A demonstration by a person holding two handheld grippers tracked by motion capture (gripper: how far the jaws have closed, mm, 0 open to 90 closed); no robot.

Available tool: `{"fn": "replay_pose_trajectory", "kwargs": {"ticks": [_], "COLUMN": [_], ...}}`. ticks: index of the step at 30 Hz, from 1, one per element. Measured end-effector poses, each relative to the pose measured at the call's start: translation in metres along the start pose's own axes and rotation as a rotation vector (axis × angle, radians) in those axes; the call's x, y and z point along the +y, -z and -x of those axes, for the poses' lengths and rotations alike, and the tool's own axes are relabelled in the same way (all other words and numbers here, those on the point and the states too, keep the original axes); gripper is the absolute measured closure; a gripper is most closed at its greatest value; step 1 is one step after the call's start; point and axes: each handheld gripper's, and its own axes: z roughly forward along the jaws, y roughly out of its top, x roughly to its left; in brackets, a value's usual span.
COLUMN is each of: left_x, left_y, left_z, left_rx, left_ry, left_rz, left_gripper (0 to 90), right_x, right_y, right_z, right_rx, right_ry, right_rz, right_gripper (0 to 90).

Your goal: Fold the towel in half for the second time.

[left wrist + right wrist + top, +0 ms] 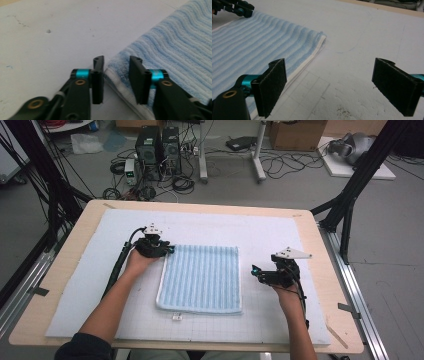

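Note:
A folded light-blue ribbed towel (200, 277) (249, 42) with a white edge lies flat in the middle of the white mat (225, 227). My left gripper (167, 250) (116, 75) is at the towel's far left corner. Its jaws stand a little apart with the corner of the towel (175, 42) between them, the cloth lying flat and not bunched. My right gripper (255, 272) (332, 85) hovers low over bare mat just right of the towel's right edge, jaws wide open with nothing between them. The left gripper (237, 8) also shows far off in the right gripper view.
The mat covers most of a wooden table (320, 270). A small white tag (176, 317) lies on the mat near the towel's front edge. Black frame posts (350, 205) stand at both sides. Computers (157, 147) and cables sit on the floor beyond.

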Motion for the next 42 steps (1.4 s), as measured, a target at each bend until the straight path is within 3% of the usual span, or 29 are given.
{"fn": "replay_pose_trajectory", "kwargs": {"ticks": [2,4,9,12,16,24,27,31,38,42], "left_x": [0.001,0.002,0.003,0.005,0.007,0.011,0.011,0.012,0.012,0.011], "left_y": [0.001,0.002,0.006,0.011,0.019,0.028,0.029,0.030,0.032,0.032], "left_z": [0.001,0.001,0.002,0.002,0.004,0.011,0.012,0.013,0.010,0.008], "left_rx": [-0.005,-0.005,-0.027,-0.033,-0.049,-0.070,-0.077,-0.085,-0.082,-0.082], "left_ry": [0.001,0.013,0.048,0.049,0.082,0.068,0.085,0.091,0.102,0.107], "left_rz": [0.007,0.016,0.036,0.053,0.108,0.127,0.131,0.132,0.135,0.130], "left_gripper": [80.5,85.2,86.5,86.5,86.5,86.5,86.5,86.5,86.5,86.5], "right_x": [0.000,0.000,0.001,0.005,0.012,0.031,0.038,0.043,0.050,0.047], "right_y": [0.000,-0.001,-0.006,-0.011,-0.021,-0.059,-0.070,-0.088,-0.113,-0.122], "right_z": [-0.001,-0.001,-0.003,-0.003,-0.002,0.001,0.000,0.003,0.005,0.003], "right_rx": [0.004,0.006,0.023,0.039,0.055,0.069,0.068,0.053,0.061,0.064], "right_ry": [-0.002,0.000,-0.004,-0.015,-0.032,-0.034,-0.026,-0.028,-0.050,-0.034], "right_rz": [-0.004,-0.005,-0.005,-0.006,-0.013,-0.076,-0.077,-0.131,-0.183,-0.217], "right_gripper": [11.6,11.6,11.6,11.6,11.6,11.6,11.6,11.8,31.2,44.4]}}
